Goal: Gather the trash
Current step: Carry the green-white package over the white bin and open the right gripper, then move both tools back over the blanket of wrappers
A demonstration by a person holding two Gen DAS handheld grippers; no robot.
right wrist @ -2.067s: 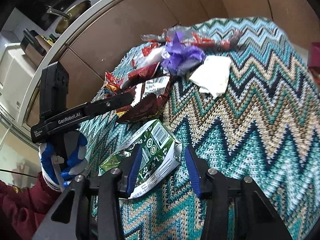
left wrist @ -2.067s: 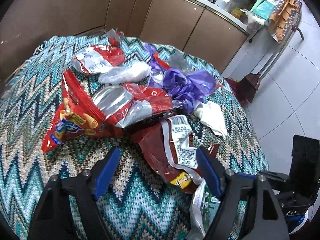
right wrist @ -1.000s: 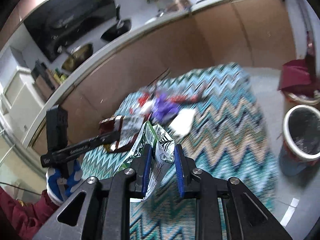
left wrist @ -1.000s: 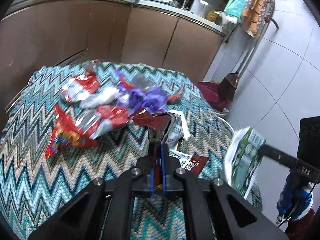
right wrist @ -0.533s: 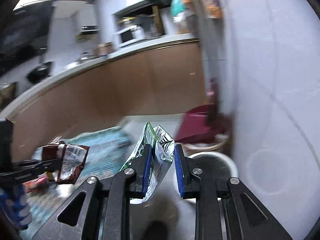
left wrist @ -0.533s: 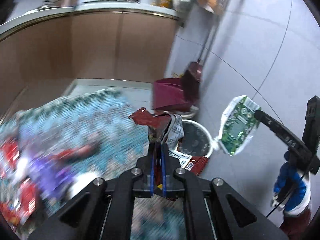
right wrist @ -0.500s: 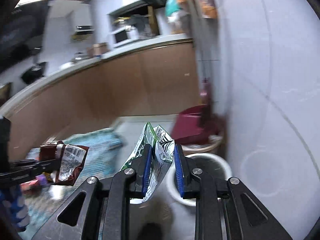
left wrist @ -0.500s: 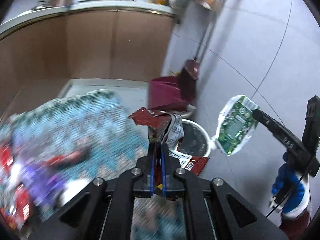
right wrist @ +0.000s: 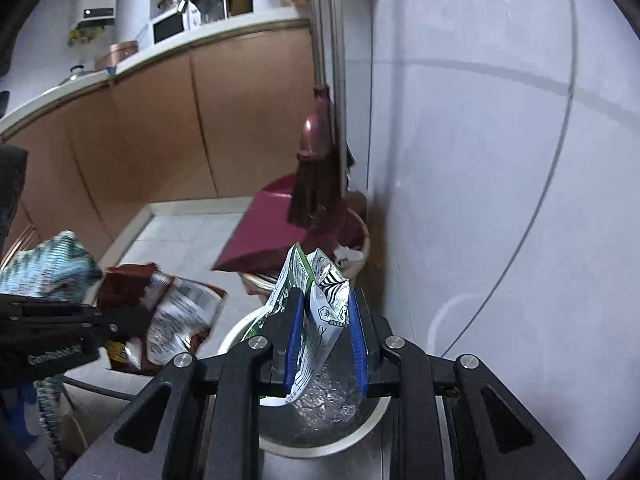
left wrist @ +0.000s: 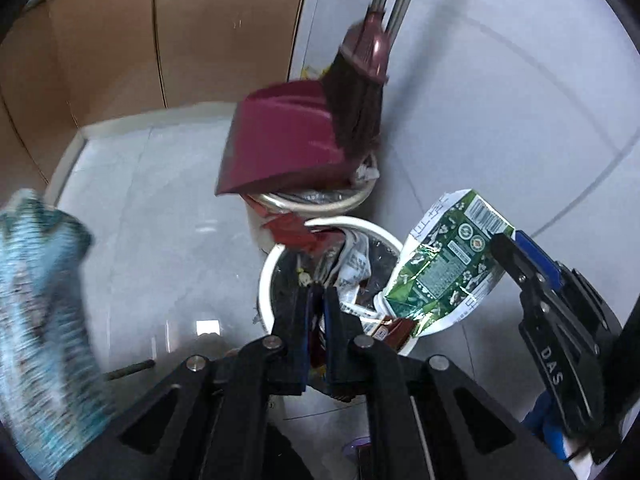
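Left gripper (left wrist: 316,300) hangs over the white bin (left wrist: 264,280), jaws pressed tight on a dark red wrapper (left wrist: 296,236) — its crumpled top and white label flap stand up above the fingertips, over the bin's mouth. In the right wrist view the same wrapper (right wrist: 176,316) shows at left, beside the bin's rim.

Right gripper (right wrist: 324,332) is clamped on a green carton (right wrist: 316,300), flattened and folded, held upright between the blue pads (right wrist: 294,340). The carton hangs over the bin (right wrist: 320,444); a silvery liner shows inside.

Behind the bin — a second bin (left wrist: 320,200) with a maroon dustpan (left wrist: 280,140) resting on it and a broom (left wrist: 360,92) leaning against the wall. Zigzag cloth (left wrist: 36,300) at the left edge, blurred. Brown cabinets (right wrist: 160,128) run along the back.
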